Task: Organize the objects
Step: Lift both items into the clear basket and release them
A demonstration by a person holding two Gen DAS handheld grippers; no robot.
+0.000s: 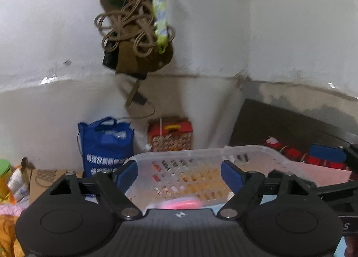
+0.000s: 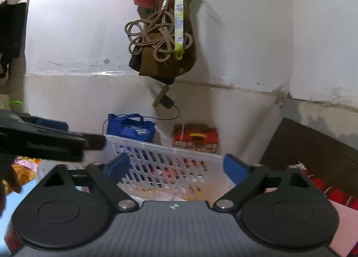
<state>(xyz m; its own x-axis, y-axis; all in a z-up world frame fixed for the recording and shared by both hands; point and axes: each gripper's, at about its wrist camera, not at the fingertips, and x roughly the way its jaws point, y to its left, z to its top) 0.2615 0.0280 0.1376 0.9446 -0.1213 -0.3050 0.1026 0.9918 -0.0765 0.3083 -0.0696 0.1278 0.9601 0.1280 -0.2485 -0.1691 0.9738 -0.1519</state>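
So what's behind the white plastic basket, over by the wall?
Behind the white basket, by the wall, stand a blue tote bag and a red gift box. The basket's rim hides their bases, and what they rest on is out of sight.

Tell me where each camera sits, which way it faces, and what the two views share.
Left wrist: on the left gripper, looking forward over the white basket toward the wall; its own open fingers show, the right gripper at right.
Right wrist: on the right gripper, facing the same way; the left gripper crosses at left.
Shared: basket, blue bag, red box, hanging cords.
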